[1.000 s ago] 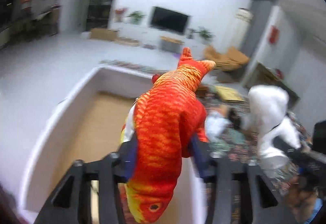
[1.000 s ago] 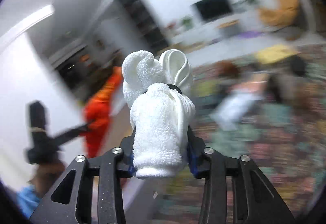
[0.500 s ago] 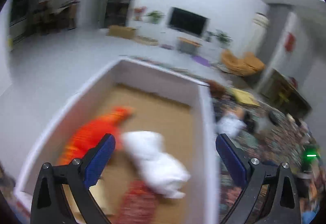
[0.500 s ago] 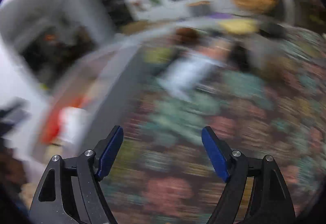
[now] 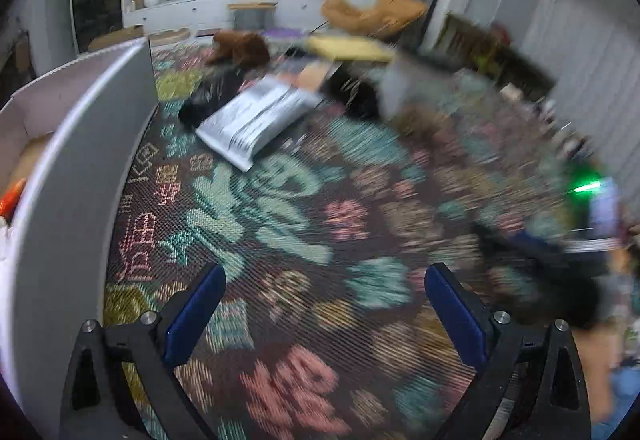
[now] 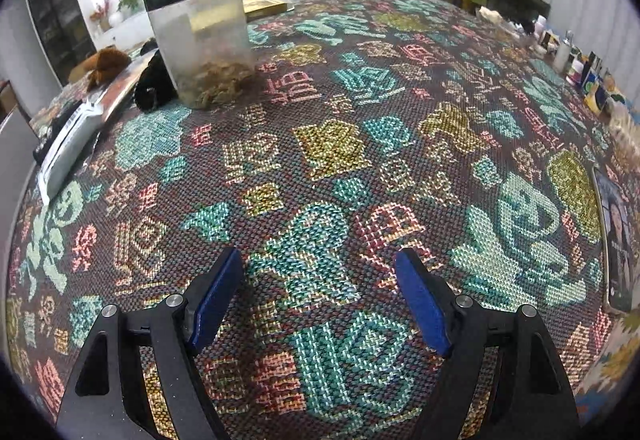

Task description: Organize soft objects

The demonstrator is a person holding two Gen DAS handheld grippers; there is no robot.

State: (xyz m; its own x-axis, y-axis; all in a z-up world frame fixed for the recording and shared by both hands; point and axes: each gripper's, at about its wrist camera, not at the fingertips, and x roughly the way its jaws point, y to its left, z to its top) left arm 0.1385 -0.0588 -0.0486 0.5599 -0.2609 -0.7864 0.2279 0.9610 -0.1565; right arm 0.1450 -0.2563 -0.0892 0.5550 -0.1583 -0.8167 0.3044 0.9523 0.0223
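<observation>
My left gripper (image 5: 322,276) is open and empty above the patterned carpet (image 5: 320,224). The white box (image 5: 80,144) stands at the left edge, and a sliver of the orange plush fish (image 5: 10,196) shows inside it. My right gripper (image 6: 320,272) is open and empty, low over the same carpet (image 6: 360,160). A brown plush toy (image 5: 240,46) (image 6: 106,62) and a black plush toy (image 5: 212,96) (image 6: 154,82) lie on the carpet far ahead. The white towel toy is out of view.
A silver-white plastic package (image 5: 256,116) (image 6: 72,136) lies by the black plush. A clear tub with a black lid (image 6: 200,36) stands behind it. Small bottles and items (image 6: 580,60) line the carpet's right edge. A dark flat object (image 6: 616,236) lies at right.
Both grippers opened and let the orange fish and the white towel toy go into the box. Both have since swung right, away from the box, over the carpet.
</observation>
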